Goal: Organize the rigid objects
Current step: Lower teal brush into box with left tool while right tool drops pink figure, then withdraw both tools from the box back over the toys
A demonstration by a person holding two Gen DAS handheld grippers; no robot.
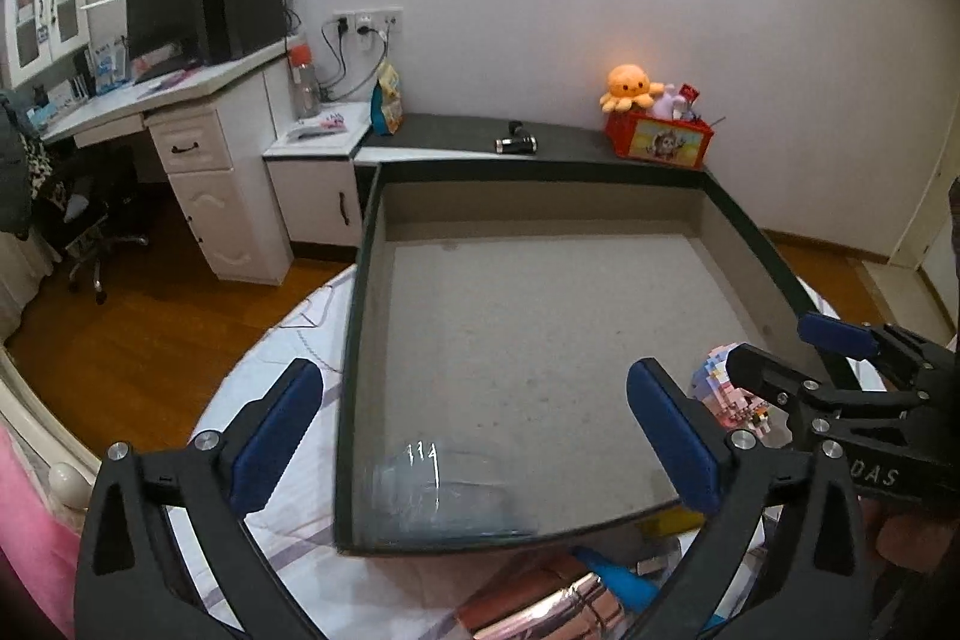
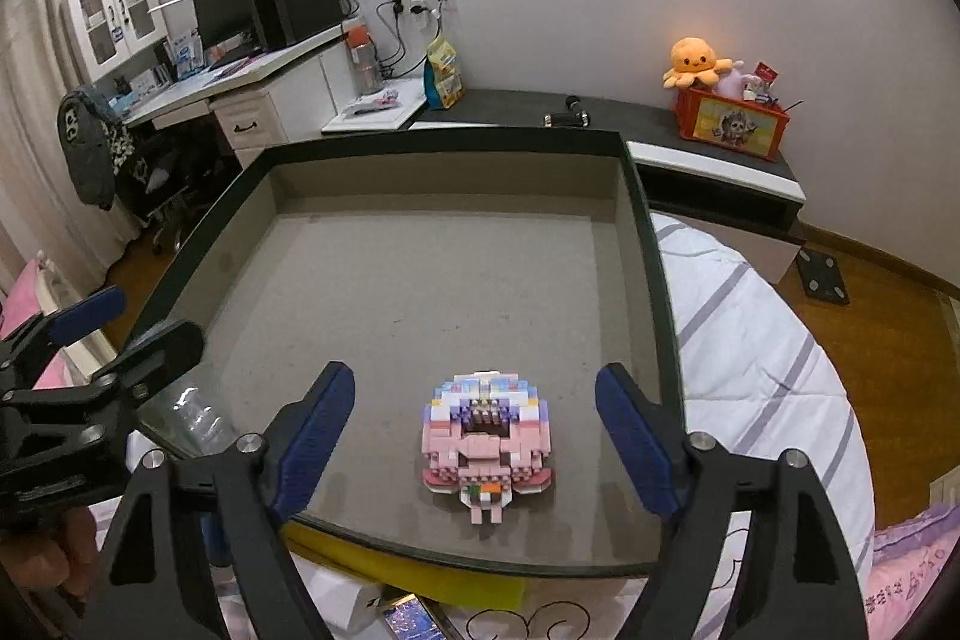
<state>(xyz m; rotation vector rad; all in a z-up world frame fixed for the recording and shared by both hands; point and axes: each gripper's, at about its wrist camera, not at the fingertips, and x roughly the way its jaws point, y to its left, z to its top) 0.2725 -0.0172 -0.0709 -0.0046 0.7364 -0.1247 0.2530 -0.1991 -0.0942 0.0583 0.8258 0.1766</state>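
The tray [image 2: 636,244] is showing a dark green-black rim around a speckled grey-beige floor. Near its front edge, the brick model [image 2: 486,442] is showing pink blocks below, with white, lilac and pale blue rows above and a small orange-and-green patch at its base. Both the right gripper [image 2: 474,436] and the left gripper [image 1: 474,430] are wearing blue pads on black frames. Right of the tray, the bedspread [image 2: 750,358] is showing white with grey-lilac stripes. Behind the tray, an orange plush octopus [image 2: 693,61] is sitting on a red crate [image 2: 729,121].
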